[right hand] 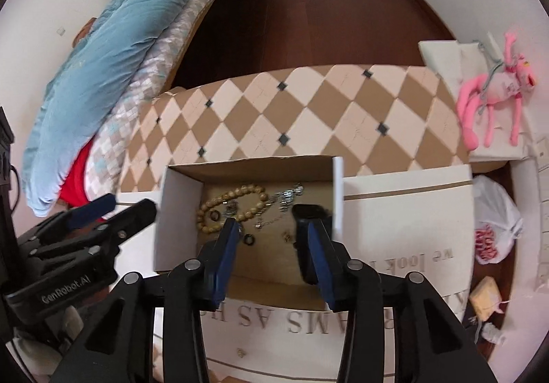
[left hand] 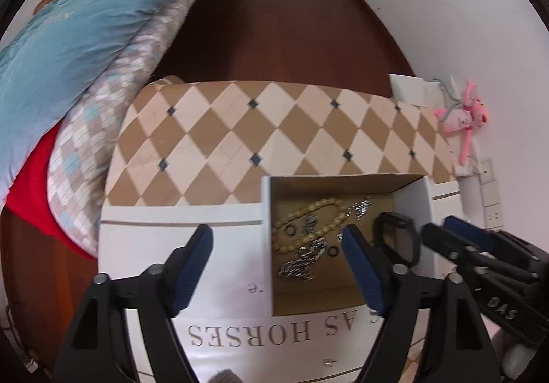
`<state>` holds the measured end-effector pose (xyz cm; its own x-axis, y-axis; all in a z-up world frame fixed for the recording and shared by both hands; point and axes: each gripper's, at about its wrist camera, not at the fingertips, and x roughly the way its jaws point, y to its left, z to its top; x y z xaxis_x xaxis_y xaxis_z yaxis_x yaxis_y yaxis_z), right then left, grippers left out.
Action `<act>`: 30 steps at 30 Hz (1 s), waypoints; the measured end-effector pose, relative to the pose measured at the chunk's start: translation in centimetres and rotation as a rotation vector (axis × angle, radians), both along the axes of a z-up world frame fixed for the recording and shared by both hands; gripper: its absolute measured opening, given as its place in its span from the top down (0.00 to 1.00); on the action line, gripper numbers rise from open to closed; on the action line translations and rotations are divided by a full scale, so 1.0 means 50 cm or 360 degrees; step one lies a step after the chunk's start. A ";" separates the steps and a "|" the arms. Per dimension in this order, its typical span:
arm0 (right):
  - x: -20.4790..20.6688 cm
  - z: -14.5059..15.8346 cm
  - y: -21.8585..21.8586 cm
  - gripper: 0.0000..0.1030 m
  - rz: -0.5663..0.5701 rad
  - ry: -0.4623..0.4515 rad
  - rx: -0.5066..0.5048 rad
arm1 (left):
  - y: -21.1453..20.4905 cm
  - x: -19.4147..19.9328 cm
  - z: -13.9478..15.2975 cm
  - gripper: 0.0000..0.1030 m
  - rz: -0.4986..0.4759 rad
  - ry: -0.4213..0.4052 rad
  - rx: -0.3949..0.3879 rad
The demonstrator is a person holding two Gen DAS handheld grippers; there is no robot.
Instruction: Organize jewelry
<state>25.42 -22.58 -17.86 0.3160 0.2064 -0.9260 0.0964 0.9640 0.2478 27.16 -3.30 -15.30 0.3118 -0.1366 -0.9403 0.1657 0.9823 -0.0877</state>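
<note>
left gripper (left hand: 276, 266): fingers spread apart, holding nothing, over the lettered white lid (left hand: 219, 280) | right gripper (right hand: 271, 247): fingers released, inside the open white cardboard box (right hand: 178, 211) | yellow bead bracelet (right hand: 233, 203), silver chains (left hand: 302, 261) and dark rings (right hand: 248, 239): on the box floor | box on the checkered bench (right hand: 308, 108)
</note>
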 end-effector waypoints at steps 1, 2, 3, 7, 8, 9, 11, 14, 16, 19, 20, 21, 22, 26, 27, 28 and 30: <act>-0.005 0.003 -0.003 0.56 -0.0008 -0.0007 -0.0016 | 0.004 -0.003 -0.001 0.10 0.0005 -0.0005 0.0010; -0.009 0.005 -0.005 0.49 -0.0011 -0.0011 -0.0040 | 0.007 -0.008 -0.004 0.05 0.0009 -0.0017 0.0029; -0.014 0.008 -0.005 0.41 -0.0013 -0.0017 -0.0077 | 0.010 -0.012 -0.006 0.05 0.0016 -0.0028 0.0054; -0.040 0.012 -0.001 0.15 -0.0022 -0.0033 -0.0272 | 0.023 -0.039 -0.017 0.00 0.0050 -0.0071 0.0125; -0.045 0.009 0.000 0.05 -0.0025 -0.0025 -0.0325 | 0.024 -0.045 -0.019 0.00 0.0050 -0.0084 0.0145; -0.052 0.004 0.001 0.00 -0.0032 -0.0012 -0.0371 | 0.026 -0.051 -0.022 0.00 0.0052 -0.0093 0.0162; -0.059 -0.003 0.003 0.00 -0.0041 -0.0007 -0.0428 | 0.027 -0.061 -0.028 0.00 0.0050 -0.0101 0.0184; -0.073 -0.014 0.000 0.00 -0.0067 0.0002 -0.0470 | 0.029 -0.073 -0.037 0.00 0.0060 -0.0090 0.0187; -0.079 -0.018 -0.002 0.00 -0.0079 0.0004 -0.0481 | 0.026 -0.080 -0.040 0.00 0.0062 -0.0082 0.0179; -0.086 -0.014 -0.005 0.00 -0.0100 0.0000 -0.0487 | 0.022 -0.089 -0.035 0.00 0.0058 -0.0089 0.0181; -0.090 -0.009 -0.006 0.00 -0.0108 -0.0004 -0.0487 | 0.021 -0.093 -0.030 0.00 0.0059 -0.0092 0.0172; -0.094 -0.004 -0.006 0.00 -0.0116 -0.0013 -0.0487 | 0.021 -0.096 -0.023 0.00 0.0059 -0.0097 0.0164; -0.097 0.002 -0.005 0.00 -0.0119 -0.0021 -0.0485 | 0.020 -0.098 -0.017 0.00 0.0064 -0.0104 0.0160; -0.123 0.039 -0.003 0.00 -0.0138 -0.0070 -0.0483 | 0.021 -0.120 0.026 0.00 0.0072 -0.0153 0.0135; -0.133 0.053 -0.003 0.00 -0.0147 -0.0089 -0.0479 | 0.022 -0.129 0.040 0.00 0.0080 -0.0172 0.0137; -0.140 0.063 -0.002 0.00 -0.0154 -0.0102 -0.0477 | 0.024 -0.137 0.051 0.00 0.0086 -0.0186 0.0135; -0.166 0.100 0.000 0.00 -0.0173 -0.0158 -0.0496 | 0.027 -0.159 0.081 0.00 0.0096 -0.0228 0.0135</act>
<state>17.13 -22.58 -12.84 0.4124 -0.1213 -0.9029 0.1930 0.9802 -0.0435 19.18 -1.95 -11.25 0.4488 -0.0355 -0.8930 0.1113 0.9937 0.0165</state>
